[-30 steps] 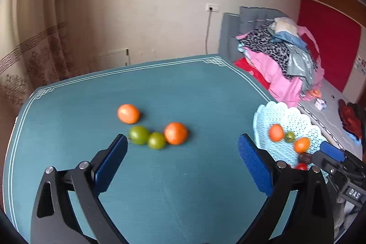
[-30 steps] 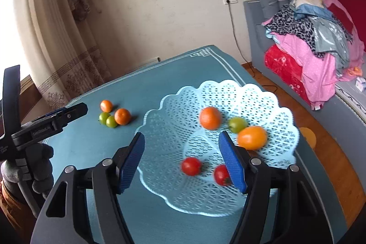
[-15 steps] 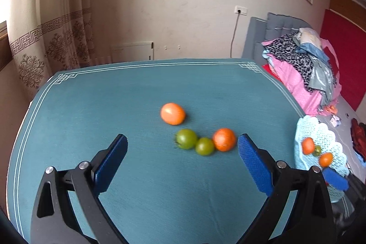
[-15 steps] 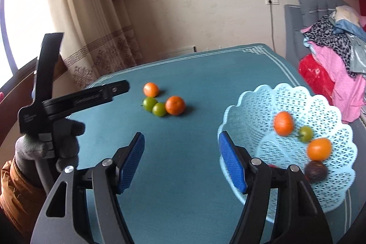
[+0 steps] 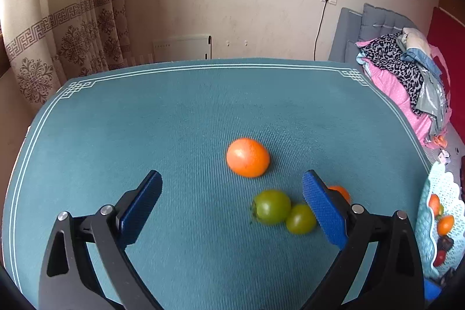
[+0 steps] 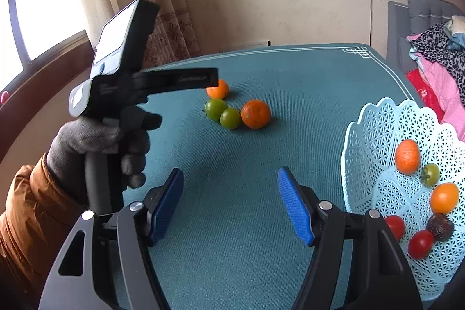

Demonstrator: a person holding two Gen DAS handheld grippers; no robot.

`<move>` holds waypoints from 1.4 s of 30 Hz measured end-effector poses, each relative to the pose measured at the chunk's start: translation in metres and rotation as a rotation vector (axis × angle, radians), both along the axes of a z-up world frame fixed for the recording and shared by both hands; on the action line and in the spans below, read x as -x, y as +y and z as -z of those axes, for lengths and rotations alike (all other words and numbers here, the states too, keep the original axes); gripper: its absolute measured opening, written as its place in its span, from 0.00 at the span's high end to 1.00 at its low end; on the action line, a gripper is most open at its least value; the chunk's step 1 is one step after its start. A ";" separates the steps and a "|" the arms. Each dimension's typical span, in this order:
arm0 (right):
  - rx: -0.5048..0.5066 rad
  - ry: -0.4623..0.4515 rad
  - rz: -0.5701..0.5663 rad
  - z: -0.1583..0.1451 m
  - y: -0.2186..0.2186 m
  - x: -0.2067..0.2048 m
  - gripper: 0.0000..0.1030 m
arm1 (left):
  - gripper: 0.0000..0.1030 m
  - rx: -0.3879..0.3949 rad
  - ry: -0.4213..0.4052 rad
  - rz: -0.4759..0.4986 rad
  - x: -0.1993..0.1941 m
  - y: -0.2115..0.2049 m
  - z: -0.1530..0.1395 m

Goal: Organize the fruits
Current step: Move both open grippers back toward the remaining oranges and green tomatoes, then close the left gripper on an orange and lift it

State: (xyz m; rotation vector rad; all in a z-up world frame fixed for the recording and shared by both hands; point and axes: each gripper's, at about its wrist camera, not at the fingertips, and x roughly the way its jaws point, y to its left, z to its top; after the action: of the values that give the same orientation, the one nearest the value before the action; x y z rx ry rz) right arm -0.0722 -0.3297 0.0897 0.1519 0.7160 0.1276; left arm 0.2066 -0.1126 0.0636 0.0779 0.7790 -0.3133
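Round, glossy green tomatoes (image 5: 271,207) are seen between the spread, ribbed pads of the left gripper (image 5: 231,208); the empty right gripper (image 6: 231,204) is opening beside the lattice plastic basket (image 6: 375,147).

Ahead of my tongs I count two oranges (image 6: 255,114) and two green tomatoes (image 6: 215,109); the basket (image 6: 375,135) to their right holds six fruits.
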 end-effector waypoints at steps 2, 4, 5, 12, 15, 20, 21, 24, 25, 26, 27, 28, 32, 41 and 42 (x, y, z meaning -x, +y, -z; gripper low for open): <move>0.020 0.000 -0.005 0.002 0.004 -0.002 0.28 | 0.04 -0.007 0.015 0.001 -0.009 -0.005 0.005; 0.039 -0.002 -0.006 0.002 0.006 -0.005 0.28 | 0.04 -0.022 0.037 0.003 -0.019 -0.012 0.012; 0.049 -0.006 -0.008 0.002 0.007 -0.006 0.28 | 0.04 -0.029 0.042 0.003 -0.023 -0.015 0.015; 0.083 -0.010 -0.029 0.004 0.014 -0.015 0.28 | 0.15 -0.023 0.066 0.005 -0.047 -0.022 0.025; 0.122 -0.017 -0.037 0.005 0.022 -0.019 0.28 | 0.24 0.007 0.095 -0.012 -0.056 -0.015 0.029; 0.149 -0.009 -0.063 0.011 0.031 -0.028 0.28 | 0.39 0.066 0.108 0.011 -0.058 -0.007 0.031; 0.148 -0.003 -0.063 0.013 0.032 -0.031 0.28 | 0.47 0.085 0.110 0.026 -0.057 -0.008 0.031; 0.128 0.032 -0.059 0.017 0.031 -0.043 0.28 | 0.58 0.118 0.103 0.046 -0.051 -0.005 0.027; 0.127 0.043 -0.056 0.018 0.030 -0.047 0.28 | 0.58 0.124 0.099 0.047 -0.050 -0.004 0.026; 0.128 0.053 -0.048 0.020 0.029 -0.051 0.28 | 0.58 0.130 0.094 0.048 -0.048 -0.003 0.025; 0.128 0.059 -0.041 0.021 0.028 -0.053 0.28 | 0.58 0.137 0.087 0.046 -0.046 0.000 0.024; 0.127 0.070 -0.034 0.022 0.026 -0.058 0.28 | 0.58 0.141 0.082 0.041 -0.046 0.003 0.024; 0.127 0.095 -0.003 0.028 0.022 -0.075 0.28 | 0.58 0.137 0.070 0.019 -0.042 0.012 0.020; 0.179 0.112 0.048 0.032 0.022 -0.107 0.46 | 0.58 0.158 0.023 -0.019 -0.038 0.030 0.001; 0.181 0.112 0.066 0.032 0.019 -0.110 0.47 | 0.58 0.164 0.025 -0.018 -0.037 0.031 0.000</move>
State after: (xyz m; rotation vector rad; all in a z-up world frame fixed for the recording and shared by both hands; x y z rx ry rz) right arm 0.0374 -0.3107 0.0581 0.0093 0.8290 -0.0097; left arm 0.2434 -0.0811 0.0632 -0.0876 0.7752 -0.3604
